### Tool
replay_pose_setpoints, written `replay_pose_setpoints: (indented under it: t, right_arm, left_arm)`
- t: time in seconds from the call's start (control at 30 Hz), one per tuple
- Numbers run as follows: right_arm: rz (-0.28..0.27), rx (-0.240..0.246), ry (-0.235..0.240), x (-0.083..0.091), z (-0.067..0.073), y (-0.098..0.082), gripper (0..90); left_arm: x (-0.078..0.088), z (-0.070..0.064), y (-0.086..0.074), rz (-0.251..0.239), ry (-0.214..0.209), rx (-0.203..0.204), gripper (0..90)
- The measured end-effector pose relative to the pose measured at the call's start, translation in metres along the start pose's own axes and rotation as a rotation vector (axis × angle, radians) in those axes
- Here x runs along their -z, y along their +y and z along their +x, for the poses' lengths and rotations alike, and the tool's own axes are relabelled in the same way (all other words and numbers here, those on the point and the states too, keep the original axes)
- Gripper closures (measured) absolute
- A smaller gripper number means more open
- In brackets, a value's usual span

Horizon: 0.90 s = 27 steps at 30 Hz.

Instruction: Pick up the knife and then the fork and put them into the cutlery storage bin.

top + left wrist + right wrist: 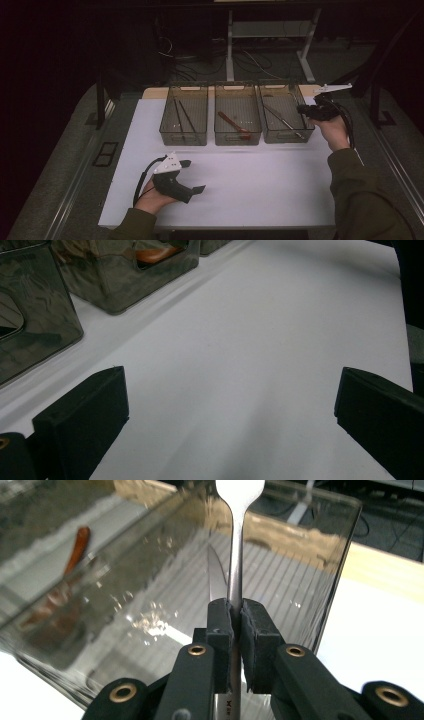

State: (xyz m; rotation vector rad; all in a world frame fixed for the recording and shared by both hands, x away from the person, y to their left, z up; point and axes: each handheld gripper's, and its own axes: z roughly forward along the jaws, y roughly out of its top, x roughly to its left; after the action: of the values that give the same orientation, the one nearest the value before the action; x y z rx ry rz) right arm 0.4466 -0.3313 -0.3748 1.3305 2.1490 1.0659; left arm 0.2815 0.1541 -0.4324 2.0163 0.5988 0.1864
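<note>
I am at one white table (240, 185) with three clear smoky plastic bins (238, 120) standing side by side in a row along its far edge. Counting what lies in them: the left bin (183, 116) holds two dark thin sticks (181, 116) lying lengthwise; the middle bin (237, 116) holds one reddish-brown spoon (233, 124); the right bin (285, 116) holds one long metal utensil (281, 118) lying at a slant. I carry two grippers, one in each hand. My left gripper (192, 176) rests low over the bare table near its front left, well apart from the bins; in the left gripper view its two black jaws stand wide apart with nothing but white tabletop between them. My right gripper (303, 109) is at the right bin, at its near right rim, my right hand (334, 131) behind it. In the right gripper view its two pads (220, 630) are pressed tight together on the flat handle of one silver metal utensil (236, 540), which stands upright from the jaws, its broad end toward the top, in front of the bin's clear wall. Behind that handle one pointed metal blade tip (215, 575) shows inside the bin.
</note>
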Motion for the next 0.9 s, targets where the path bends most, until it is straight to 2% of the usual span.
replay_pose_setpoints:
  t: [0.27, 0.43, 0.63, 0.83, 0.9]
  right_arm:
    - [0.120, 0.025, -0.012, -0.012, -0.002, -0.009, 82.1]
    - [0.157, 0.036, -0.008, -0.017, -0.001, -0.011, 80.1]
    - [0.124, 0.022, -0.007, -0.010, 0.001, -0.009, 69.4]
    - [0.056, -0.020, 0.031, 0.002, 0.006, -0.012, 54.6]
    - [0.047, -0.019, 0.050, 0.006, 0.008, -0.014, 53.1]
  left_arm:
    - [0.000, 0.000, 0.000, 0.004, -0.001, -0.001, 0.1]
    - [0.000, 0.000, 0.000, 0.004, 0.000, -0.001, 0.1]
    - [0.000, 0.000, 0.000, 0.004, -0.001, -0.002, 0.1]
    - [0.000, 0.000, 0.000, 0.004, -0.001, -0.001, 0.1]
    - [0.000, 0.000, 0.000, 0.005, -0.001, -0.002, 0.1]
